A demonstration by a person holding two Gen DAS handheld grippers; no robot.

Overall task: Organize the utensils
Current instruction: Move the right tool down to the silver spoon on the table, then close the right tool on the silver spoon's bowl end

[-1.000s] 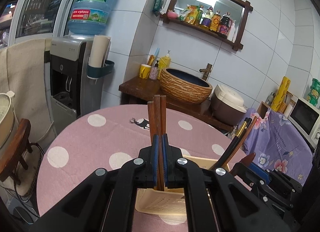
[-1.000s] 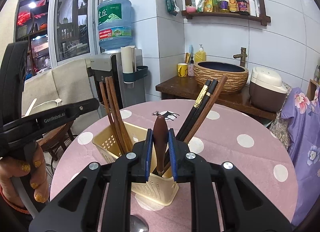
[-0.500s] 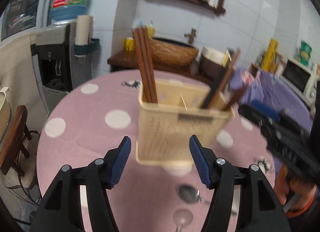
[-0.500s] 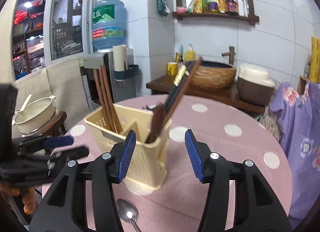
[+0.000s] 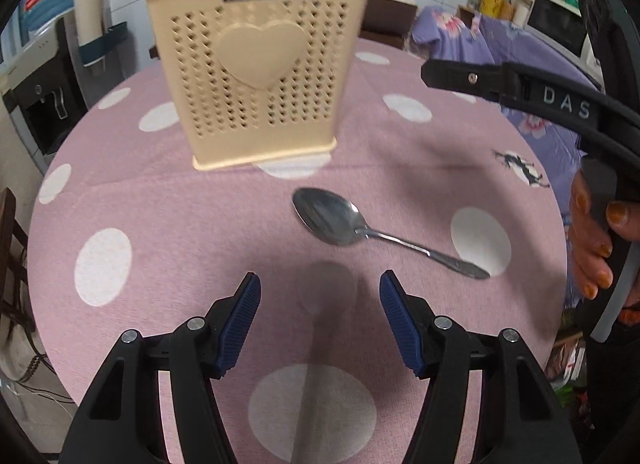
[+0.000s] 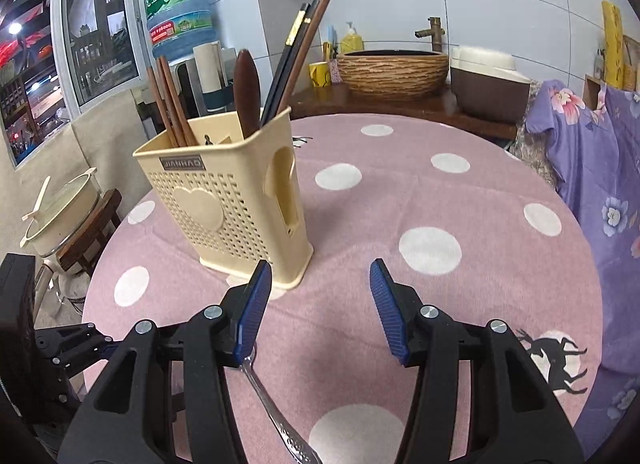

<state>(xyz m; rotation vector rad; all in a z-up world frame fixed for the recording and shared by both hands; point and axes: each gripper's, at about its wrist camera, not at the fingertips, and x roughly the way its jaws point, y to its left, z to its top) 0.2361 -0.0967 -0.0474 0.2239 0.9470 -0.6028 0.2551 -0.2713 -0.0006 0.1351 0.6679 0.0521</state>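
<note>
A cream perforated utensil holder [image 5: 256, 76] [image 6: 236, 200] stands upright on the pink dotted table. Brown chopsticks [image 6: 170, 104], a dark wooden spoon [image 6: 247, 90] and dark chopsticks [image 6: 298, 52] stick out of it. A steel spoon [image 5: 360, 230] lies on the cloth in front of the holder, bowl toward it. My left gripper [image 5: 320, 320] hangs open over the cloth just short of that spoon, nothing between its blue pads. My right gripper [image 6: 320, 304] is open too, beside the holder; the spoon's handle [image 6: 276, 416] shows under its left finger.
The round table [image 6: 460, 200] ends at a purple flowered cloth [image 6: 600, 184] on the right. A pot on a wooden stool [image 6: 60, 216] sits at the left, a water dispenser [image 6: 176, 12] and a counter with a basin [image 6: 394, 68] behind. A hand [image 5: 596, 240] holds the other gripper's grip.
Both grippers let go: the left released the brown chopsticks, the right the wooden spoon, both now in the holder. Both have drawn back and dropped toward the cloth, tilting downward.
</note>
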